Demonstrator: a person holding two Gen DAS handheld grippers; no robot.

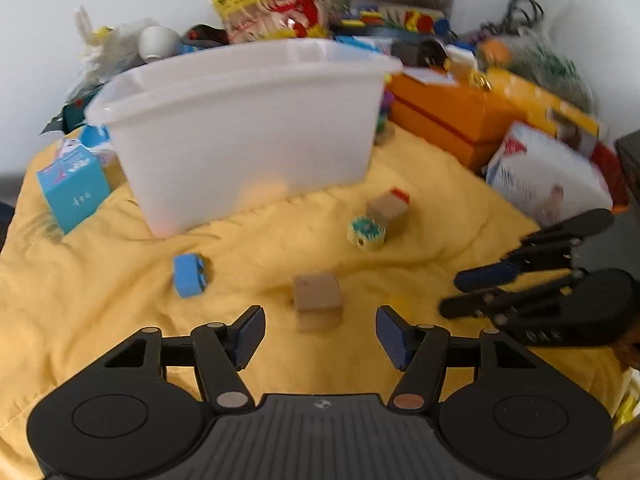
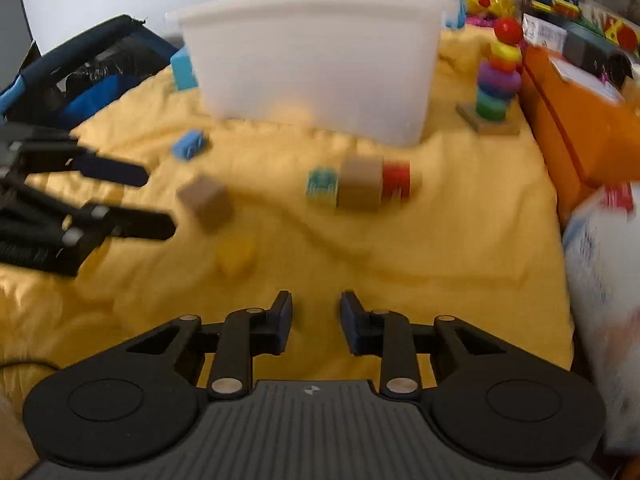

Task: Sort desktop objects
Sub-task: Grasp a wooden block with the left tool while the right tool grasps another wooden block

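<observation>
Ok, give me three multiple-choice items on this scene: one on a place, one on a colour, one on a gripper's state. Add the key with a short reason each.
1. Where does the ring-stacking toy stand?
A. inside the white bin
B. on the yellow cloth, between the bin and the orange box
C. on top of the orange box

2. What colour is the small block touching the tan wooden block on the side away from the teal piece?
A. red
B. green
C. purple

3. How does the left gripper stand?
A. shut on the blue brick
B. open, holding nothing
C. shut on a tan block

Key: 1 B, its base sits on the yellow cloth beside the white bin and next to the orange box. 2 A, a red piece shows at that end. 3 B, its jaws are spread with the nearer tan block lying ahead, untouched.
</observation>
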